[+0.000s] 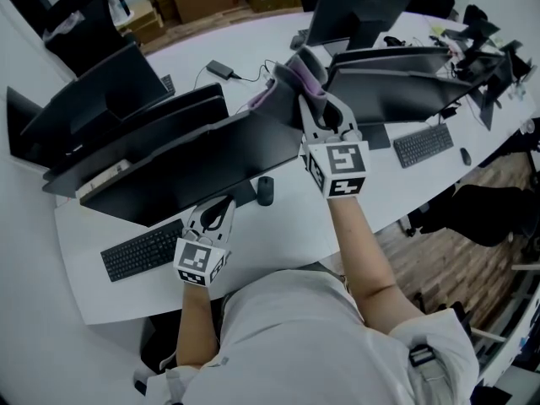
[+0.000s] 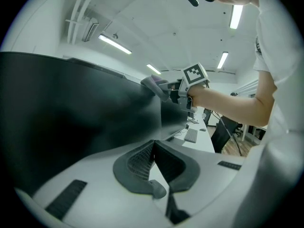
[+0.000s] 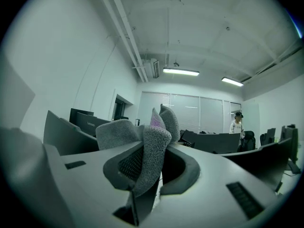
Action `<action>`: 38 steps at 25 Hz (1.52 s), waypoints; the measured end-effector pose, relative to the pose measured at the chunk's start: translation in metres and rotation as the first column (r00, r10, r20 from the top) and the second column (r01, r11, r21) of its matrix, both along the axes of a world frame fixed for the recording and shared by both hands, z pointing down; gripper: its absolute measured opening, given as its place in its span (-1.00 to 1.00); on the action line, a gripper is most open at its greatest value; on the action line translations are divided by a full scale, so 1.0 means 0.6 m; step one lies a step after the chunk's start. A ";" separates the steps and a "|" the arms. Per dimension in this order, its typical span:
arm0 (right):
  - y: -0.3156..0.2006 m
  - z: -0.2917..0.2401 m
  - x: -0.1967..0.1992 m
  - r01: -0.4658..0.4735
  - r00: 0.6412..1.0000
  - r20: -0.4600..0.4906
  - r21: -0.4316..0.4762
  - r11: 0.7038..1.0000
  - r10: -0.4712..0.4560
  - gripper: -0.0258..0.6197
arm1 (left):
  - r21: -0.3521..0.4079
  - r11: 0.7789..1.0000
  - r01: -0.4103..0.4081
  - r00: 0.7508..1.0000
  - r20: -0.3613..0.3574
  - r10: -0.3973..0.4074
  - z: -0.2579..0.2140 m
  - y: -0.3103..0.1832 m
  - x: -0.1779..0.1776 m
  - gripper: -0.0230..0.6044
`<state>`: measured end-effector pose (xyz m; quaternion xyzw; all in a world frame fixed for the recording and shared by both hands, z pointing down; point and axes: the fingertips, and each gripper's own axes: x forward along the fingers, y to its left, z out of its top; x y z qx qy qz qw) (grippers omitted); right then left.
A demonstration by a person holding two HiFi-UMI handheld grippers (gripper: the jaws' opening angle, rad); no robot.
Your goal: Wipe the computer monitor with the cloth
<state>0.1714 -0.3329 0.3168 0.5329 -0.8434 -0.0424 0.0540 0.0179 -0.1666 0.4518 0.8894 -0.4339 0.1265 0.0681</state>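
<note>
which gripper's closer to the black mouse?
Left. The left gripper is beside the mouse, just to its left; the right gripper, clamping the cloth, is up by the monitor's top edge.

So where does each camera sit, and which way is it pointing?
Head view: on the person's head, facing steeply down at the monitor, keyboard, left tongs and right tongs; both forearms show.
Left gripper view: on the left tongs, facing along their shut jaws past the monitor; the right arm shows.
Right gripper view: on the right tongs, facing up across the office over the clamped cloth; nothing of the wearer shows.
Shared: head and left gripper views both show the right tongs.
</note>
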 end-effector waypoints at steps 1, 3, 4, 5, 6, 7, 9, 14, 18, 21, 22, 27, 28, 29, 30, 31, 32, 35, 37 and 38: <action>-0.004 0.000 0.009 -0.005 1.000 0.009 0.000 1.000 0.005 -0.69 | -0.002 1.000 -0.001 1.000 0.000 0.001 0.001 -0.002 0.005 -0.92; -0.010 0.002 0.026 -0.013 0.999 0.029 -0.001 1.000 0.013 -0.69 | -0.006 1.000 -0.005 1.000 0.002 0.005 0.005 -0.006 0.015 -0.92; -0.013 0.003 0.034 -0.017 0.999 0.040 -0.002 1.000 0.017 -0.69 | -0.008 1.000 -0.008 1.000 0.004 0.008 0.007 -0.008 0.020 -0.92; -0.015 0.004 0.042 -0.021 0.999 0.049 -0.004 1.000 0.021 -0.69 | -0.010 1.000 -0.010 1.000 0.006 0.010 0.009 -0.010 0.025 -0.92; -0.018 0.005 0.050 -0.026 0.998 0.059 -0.005 1.000 0.026 -0.69 | -0.011 1.000 -0.012 1.000 0.008 0.012 0.010 -0.012 0.031 -0.92; -0.021 0.006 0.058 -0.031 0.997 0.067 -0.007 1.000 0.031 -0.69 | -0.011 1.000 -0.013 1.000 0.009 0.014 0.010 -0.015 0.035 -0.92; -0.025 0.009 0.071 -0.040 0.996 0.083 -0.014 0.999 0.041 -0.69 | -0.013 1.000 -0.016 1.000 0.011 0.016 0.011 -0.018 0.043 -0.92; -0.033 0.033 0.093 -0.039 0.989 0.140 -0.058 0.998 0.047 -0.69 | -0.016 1.000 -0.023 1.000 0.018 0.023 0.016 -0.027 0.055 -0.92; -0.036 0.055 0.103 -0.024 0.982 0.186 -0.102 0.995 0.043 -0.69 | -0.024 0.999 -0.028 0.999 0.023 0.029 0.019 -0.029 0.064 -0.92; -0.034 0.072 0.105 -0.007 0.977 0.209 -0.128 0.992 0.034 -0.69 | -0.031 0.999 -0.029 0.999 0.028 0.030 0.023 -0.029 0.070 -0.92; -0.034 0.077 0.105 -0.001 0.976 0.214 -0.136 0.991 0.030 -0.69 | -0.033 0.999 -0.029 0.999 0.030 0.030 0.024 -0.028 0.071 -0.92; -0.033 0.106 0.096 0.026 0.972 0.236 -0.171 0.985 0.016 -0.69 | -0.043 0.999 -0.023 0.999 0.034 0.024 0.030 -0.026 0.071 -0.92; -0.033 0.110 0.095 0.030 0.971 0.240 -0.176 0.984 0.014 -0.69 | -0.046 0.999 -0.020 0.999 0.036 0.021 0.032 -0.026 0.071 -0.92; -0.034 0.115 0.095 0.033 0.970 0.243 -0.182 0.983 0.012 -0.69 | -0.047 0.999 -0.018 0.999 0.037 0.019 0.033 -0.026 0.070 -0.92; -0.034 0.120 0.095 0.037 0.969 0.246 -0.186 0.982 0.010 -0.69 | -0.048 0.999 -0.015 0.999 0.039 0.017 0.034 -0.025 0.069 -0.92; -0.034 0.125 0.094 0.040 0.969 0.248 -0.191 0.981 0.008 -0.69 | -0.050 0.999 -0.013 0.999 0.041 0.015 0.036 -0.025 0.069 -0.92; -0.033 0.132 0.094 0.043 0.968 0.249 -0.196 0.980 0.007 -0.69 | -0.053 0.999 -0.011 0.999 0.044 0.013 0.038 -0.025 0.068 -0.92; -0.031 0.154 0.094 0.052 0.968 0.250 -0.218 0.975 0.004 -0.69 | -0.062 0.998 -0.002 0.999 0.048 0.005 0.045 -0.023 0.067 -0.92; -0.029 0.171 0.094 0.056 0.969 0.248 -0.236 0.970 0.004 -0.69 | -0.069 0.998 0.003 0.999 0.051 0.001 0.049 -0.021 0.066 -0.92; -0.029 0.181 0.094 0.058 0.969 0.246 -0.245 0.968 0.005 -0.69 | -0.071 0.997 0.005 0.999 0.053 -0.002 0.052 -0.021 0.066 -0.92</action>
